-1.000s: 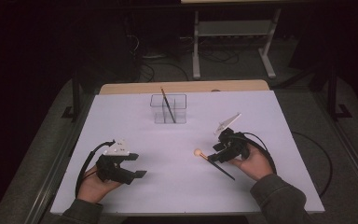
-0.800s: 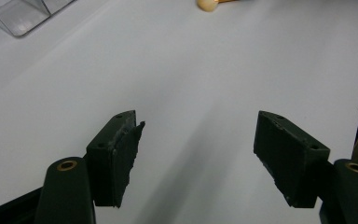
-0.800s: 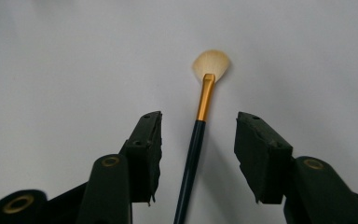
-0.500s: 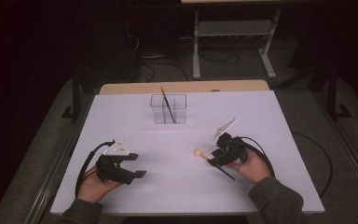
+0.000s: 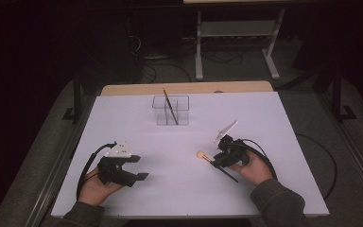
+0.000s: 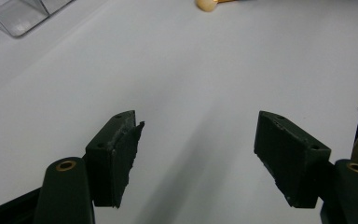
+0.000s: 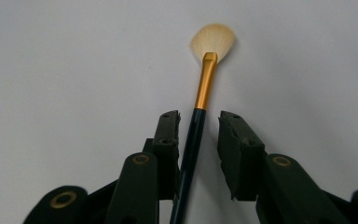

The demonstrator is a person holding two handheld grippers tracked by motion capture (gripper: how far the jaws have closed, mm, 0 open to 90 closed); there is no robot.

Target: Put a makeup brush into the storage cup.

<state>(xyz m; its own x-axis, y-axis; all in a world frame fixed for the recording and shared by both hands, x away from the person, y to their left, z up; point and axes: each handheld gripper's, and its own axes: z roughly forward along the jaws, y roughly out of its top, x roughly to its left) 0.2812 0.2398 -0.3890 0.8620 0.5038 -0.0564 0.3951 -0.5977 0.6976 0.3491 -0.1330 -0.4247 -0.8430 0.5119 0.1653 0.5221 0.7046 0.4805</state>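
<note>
A fan brush [image 7: 206, 84] with pale bristles, a gold ferrule and a dark handle lies flat on the white table [image 5: 264, 123], right of centre. My right gripper [image 7: 199, 122] straddles its handle. Its jaws have just been closing: one pad touches the handle, and a gap remains at the other. In the high view the right gripper [image 5: 216, 161] sits just behind the bristles [image 5: 200, 154]. My left gripper [image 5: 139, 168] rests at the front left with its jaws wide apart. In the left gripper view the left gripper [image 6: 198, 128] has nothing between its jaws.
A clear plastic box [image 5: 170, 110] stands at the back centre of the table, with another dark brush [image 5: 169, 105] leaning upright in it. A corner of the box [image 6: 21, 14] appears in the left gripper view. Cables trail from both grippers.
The right gripper's jaws have narrowed around the brush handle. The left hand and its gripper have stayed where they were.
</note>
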